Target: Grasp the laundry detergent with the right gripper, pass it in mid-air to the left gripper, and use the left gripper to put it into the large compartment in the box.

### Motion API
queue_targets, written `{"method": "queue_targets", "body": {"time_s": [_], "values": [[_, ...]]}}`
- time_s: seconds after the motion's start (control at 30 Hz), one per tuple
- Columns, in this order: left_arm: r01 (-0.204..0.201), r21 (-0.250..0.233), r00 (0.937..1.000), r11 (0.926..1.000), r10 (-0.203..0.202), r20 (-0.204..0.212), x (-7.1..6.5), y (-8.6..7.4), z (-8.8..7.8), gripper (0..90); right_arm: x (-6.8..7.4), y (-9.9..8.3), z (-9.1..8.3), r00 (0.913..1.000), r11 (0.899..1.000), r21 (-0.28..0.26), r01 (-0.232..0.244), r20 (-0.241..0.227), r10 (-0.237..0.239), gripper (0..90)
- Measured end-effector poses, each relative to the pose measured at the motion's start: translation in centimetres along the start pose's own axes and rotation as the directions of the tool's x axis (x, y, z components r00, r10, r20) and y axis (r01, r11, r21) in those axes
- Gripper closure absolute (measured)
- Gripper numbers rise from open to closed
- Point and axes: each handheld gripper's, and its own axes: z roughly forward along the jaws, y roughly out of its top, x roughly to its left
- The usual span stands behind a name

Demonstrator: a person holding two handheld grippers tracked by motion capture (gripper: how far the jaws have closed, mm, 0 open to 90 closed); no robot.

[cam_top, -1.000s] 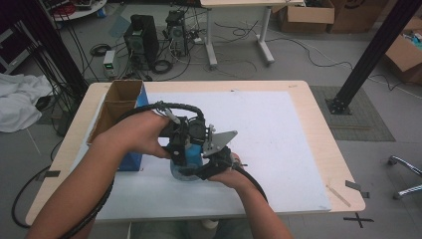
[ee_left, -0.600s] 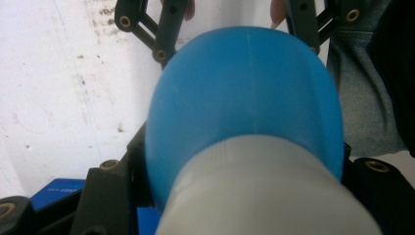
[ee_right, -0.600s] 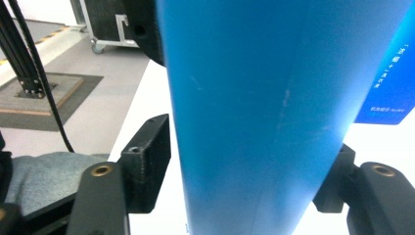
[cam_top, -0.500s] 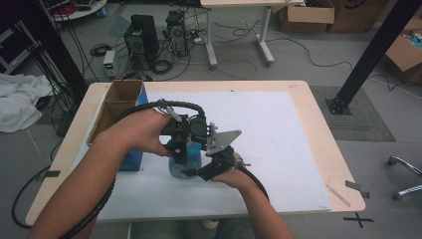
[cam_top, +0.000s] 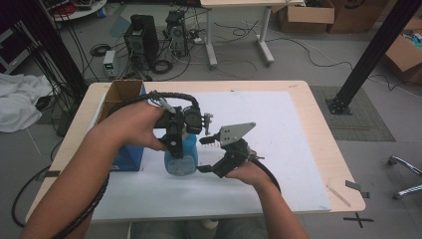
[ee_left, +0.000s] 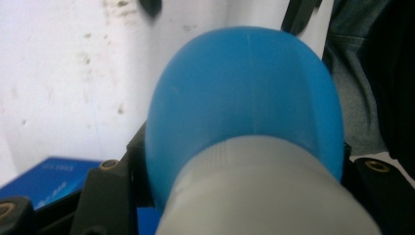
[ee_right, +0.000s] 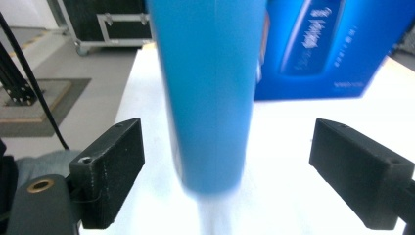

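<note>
Blue, rounded bottle [cam_top: 181, 157] with grey neck, clamped by left gripper [cam_top: 175, 142]; right gripper [ee_right: 230, 181] spread wide beside it.

A blue box [cam_top: 130, 155] stands just left of the left hand-held gripper [cam_top: 175, 144], an open cardboard box [cam_top: 121, 94] behind it on the bench [cam_top: 308, 114].

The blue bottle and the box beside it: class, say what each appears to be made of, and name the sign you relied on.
Blue bottle: probably plastic with a matte, satiny finish; the left gripper view shows a faint moulding seam and soft, dull highlights. Its grey neck looks like ribbed plastic.
Box: cardboard; brown raw inside at the open top, glossy blue printed outside.
</note>
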Motion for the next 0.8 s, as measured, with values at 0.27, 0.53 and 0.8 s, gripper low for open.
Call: {"method": "queue_targets", "body": {"time_s": [0.27,0.53,0.8], "values": [[0.123,-0.013,0.9920,0.9923,-0.123,0.028,2.1,-2.2,-2.9,39.3,-0.9,1.1,-3.4,0.9986,0.994,0.111,-0.019,0.052,0.013,5.0],[0.282,-0.043,0.9584,0.9583,-0.280,0.057,5.0,-5.5,-5.4,39.3,-1.6,2.6,-5.2,0.9973,0.961,0.276,-0.012,0.073,-0.009,0.0],[0.501,0.001,0.8632,0.8656,-0.500,0.074,7.2,-8.3,-7.7,39.2,-2.4,3.7,-5.9,0.9985,0.911,0.413,0.007,0.046,-0.029,0.0]]}}
